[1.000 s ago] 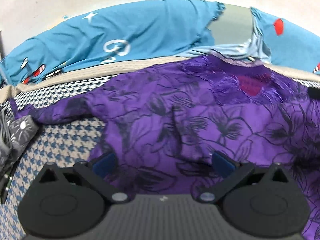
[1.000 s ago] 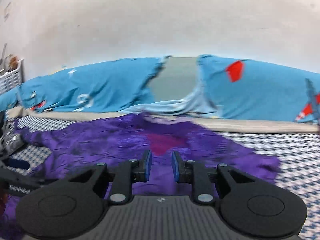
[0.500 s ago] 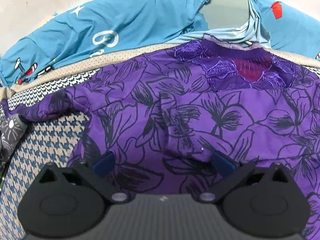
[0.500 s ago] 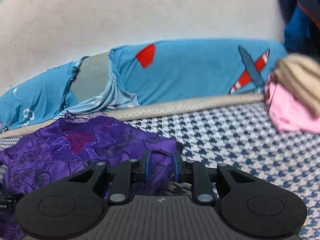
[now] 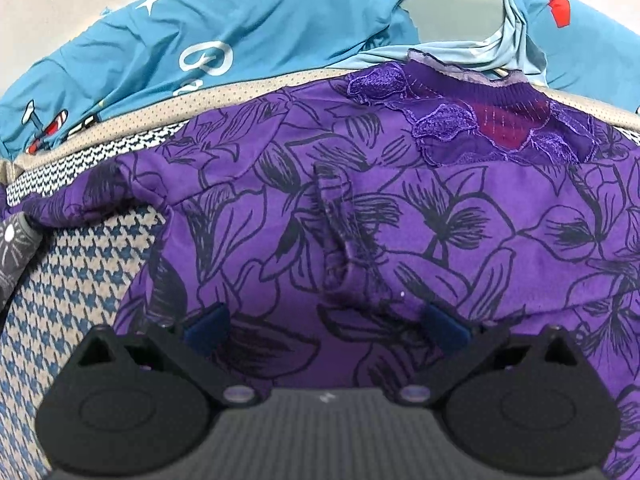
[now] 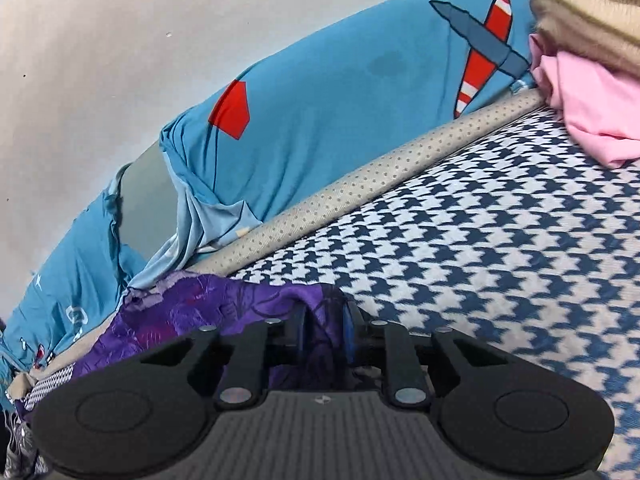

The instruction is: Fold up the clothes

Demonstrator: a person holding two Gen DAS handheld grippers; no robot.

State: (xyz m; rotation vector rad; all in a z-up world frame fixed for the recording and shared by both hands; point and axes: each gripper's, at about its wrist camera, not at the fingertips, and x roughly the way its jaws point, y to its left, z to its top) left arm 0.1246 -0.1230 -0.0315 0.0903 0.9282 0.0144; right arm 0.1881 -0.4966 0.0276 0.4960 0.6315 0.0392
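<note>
2 claws in view: left claw (image 5: 326,326) spread wide, hovering over the purple floral garment (image 5: 400,220) laid flat on the houndstooth bed (image 5: 72,280). Right claw (image 6: 325,326) narrow, jaws closing on a bunched fold of that garment (image 6: 224,312); pink cloth (image 6: 588,104) lies well apart.

A purple blouse (image 5: 400,208) with black floral outlines and a lace-trimmed neckline is lying spread across the houndstooth bed cover (image 6: 500,248), one bunched edge lifting off the surface at its right side.
</note>
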